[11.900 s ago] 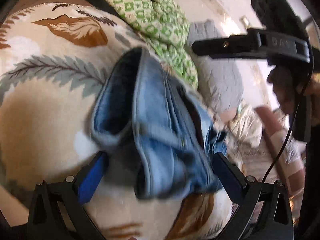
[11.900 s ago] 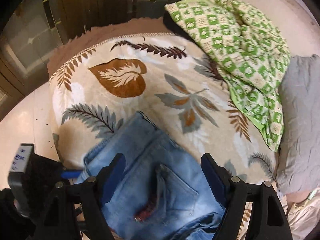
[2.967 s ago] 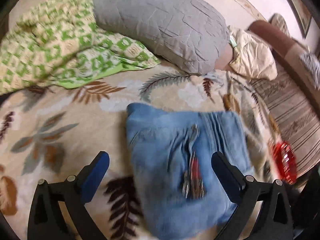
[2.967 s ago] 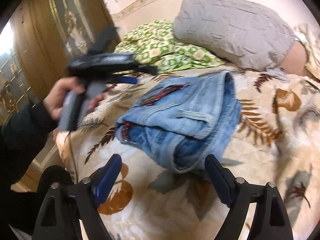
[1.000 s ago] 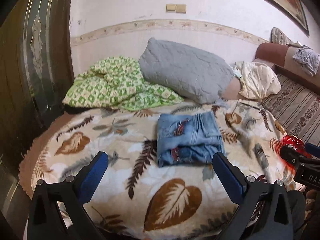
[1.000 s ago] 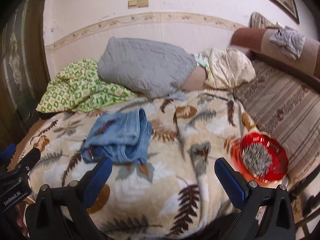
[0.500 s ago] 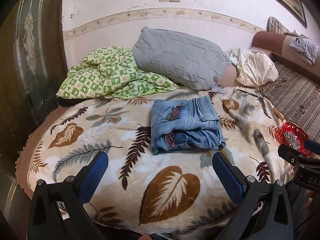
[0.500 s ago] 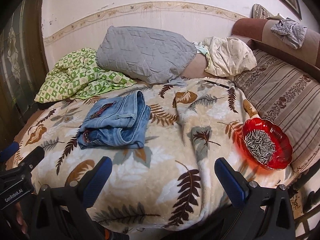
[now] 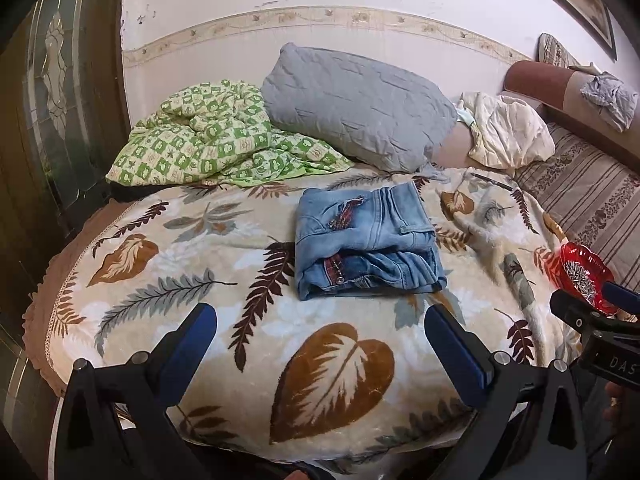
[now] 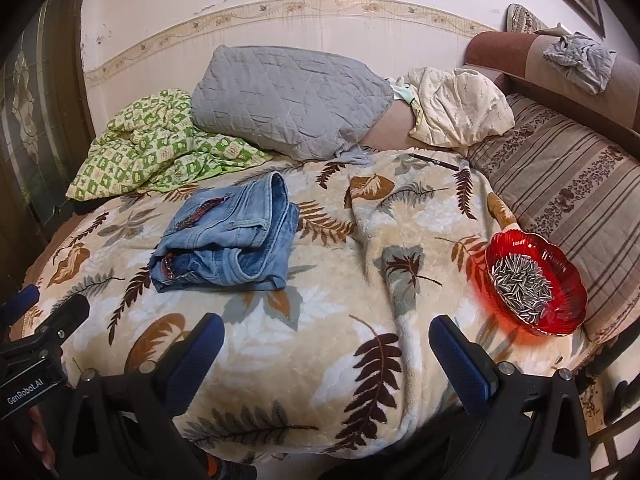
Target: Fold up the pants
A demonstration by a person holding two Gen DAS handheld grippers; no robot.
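The blue jeans (image 9: 366, 240) lie folded into a compact stack on the leaf-patterned blanket (image 9: 200, 272) in the middle of the bed. They also show in the right wrist view (image 10: 228, 236), left of centre. My left gripper (image 9: 320, 336) is open and empty, held back from the bed's near edge, well short of the jeans. My right gripper (image 10: 326, 344) is open and empty, also back from the bed, to the right of the jeans. Each gripper shows at the edge of the other's view.
A green checked quilt (image 9: 208, 140), a grey pillow (image 9: 356, 100) and a cream cloth (image 9: 508, 132) lie at the back by the wall. A red bowl of seeds (image 10: 532, 284) sits at the bed's right edge beside a striped sofa (image 10: 568, 184). A wooden door (image 9: 48, 120) stands left.
Both grippers have pulled back and away from the bed since three seconds ago. In the last second the view has steadied and come slightly closer. The folded jeans have stayed put.
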